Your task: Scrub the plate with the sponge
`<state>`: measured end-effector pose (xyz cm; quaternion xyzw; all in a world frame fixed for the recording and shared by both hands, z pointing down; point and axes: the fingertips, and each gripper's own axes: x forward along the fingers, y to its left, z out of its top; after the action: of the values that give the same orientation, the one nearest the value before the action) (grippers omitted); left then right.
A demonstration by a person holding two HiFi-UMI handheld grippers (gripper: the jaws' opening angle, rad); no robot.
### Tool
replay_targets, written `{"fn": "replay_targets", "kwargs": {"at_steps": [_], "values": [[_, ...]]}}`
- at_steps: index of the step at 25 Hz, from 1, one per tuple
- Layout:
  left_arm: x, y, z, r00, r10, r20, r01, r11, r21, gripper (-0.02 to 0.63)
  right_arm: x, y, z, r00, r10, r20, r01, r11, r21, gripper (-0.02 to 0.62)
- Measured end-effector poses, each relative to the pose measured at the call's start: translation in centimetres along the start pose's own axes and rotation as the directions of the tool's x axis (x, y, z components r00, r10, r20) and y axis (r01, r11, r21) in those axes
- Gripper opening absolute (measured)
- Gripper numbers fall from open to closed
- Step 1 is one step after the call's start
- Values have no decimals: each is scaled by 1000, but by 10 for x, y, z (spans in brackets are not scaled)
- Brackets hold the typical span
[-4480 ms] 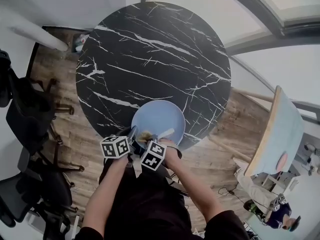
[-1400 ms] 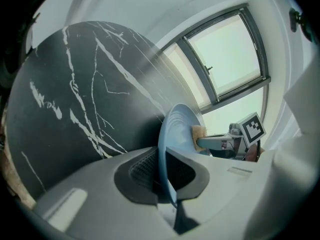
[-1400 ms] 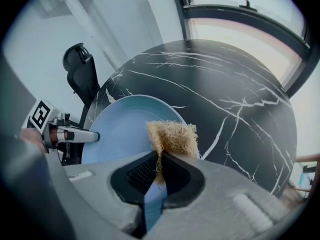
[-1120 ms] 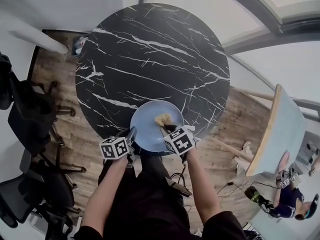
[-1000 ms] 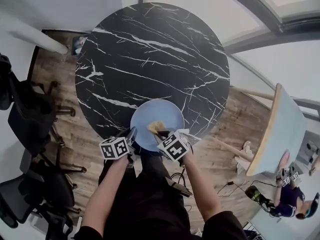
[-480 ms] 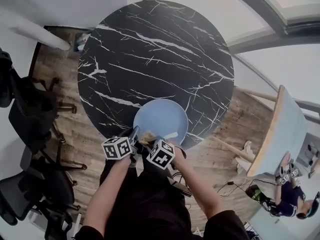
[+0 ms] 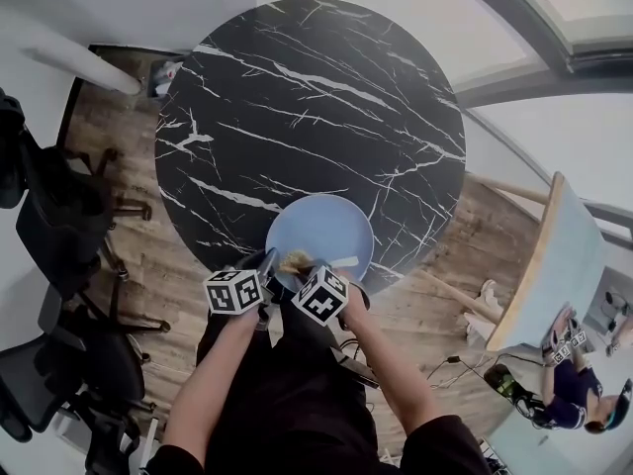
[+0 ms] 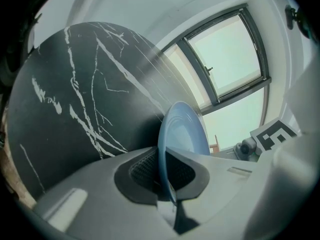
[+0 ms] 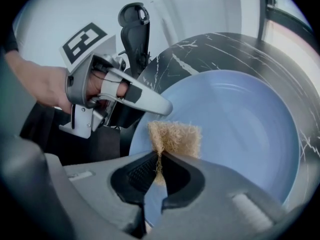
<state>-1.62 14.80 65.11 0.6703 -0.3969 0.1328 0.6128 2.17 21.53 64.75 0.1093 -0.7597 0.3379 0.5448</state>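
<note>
A light blue plate (image 7: pixel 326 234) lies at the near edge of the round black marble table (image 7: pixel 297 97). My left gripper (image 7: pixel 268 262) is shut on the plate's near left rim; in the left gripper view that rim (image 8: pixel 164 169) stands edge-on between the pads. My right gripper (image 9: pixel 159 166) is shut on a tan fibrous sponge (image 9: pixel 175 136), which rests against the plate's face (image 9: pixel 240 124) close to the left gripper (image 9: pixel 150 101). In the head view the sponge (image 7: pixel 296 262) sits at the plate's near left part, just ahead of the right gripper (image 7: pixel 304 268).
Dark office chairs (image 7: pixel 49 216) stand on the wooden floor at the left. A pale table (image 7: pixel 554 265) and a person (image 7: pixel 564 384) are at the right. A window (image 8: pixel 230 49) shows beyond the table in the left gripper view.
My right gripper has carried the sponge leftward over the plate, from its near middle toward the rim held by the left gripper. The left gripper and the plate have stayed put.
</note>
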Motion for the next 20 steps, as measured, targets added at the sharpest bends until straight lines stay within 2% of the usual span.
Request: {"fn": "replay_targets", "kwargs": {"at_steps": [5, 10, 20], "values": [[-1, 0, -1, 1000, -1, -1, 1, 1000, -13, 26, -9, -19, 5, 1000, 2, 29, -4, 999, 54, 21], [-1, 0, 0, 1000, 2, 1, -2, 1000, -17, 25, -20, -45, 8, 998, -32, 61, 25, 993, 119, 21], [0, 1, -1, 1000, 1, 2, -1, 1000, -22, 26, -42, -96, -5, 987, -135, 89, 104, 951, 292, 21]]}}
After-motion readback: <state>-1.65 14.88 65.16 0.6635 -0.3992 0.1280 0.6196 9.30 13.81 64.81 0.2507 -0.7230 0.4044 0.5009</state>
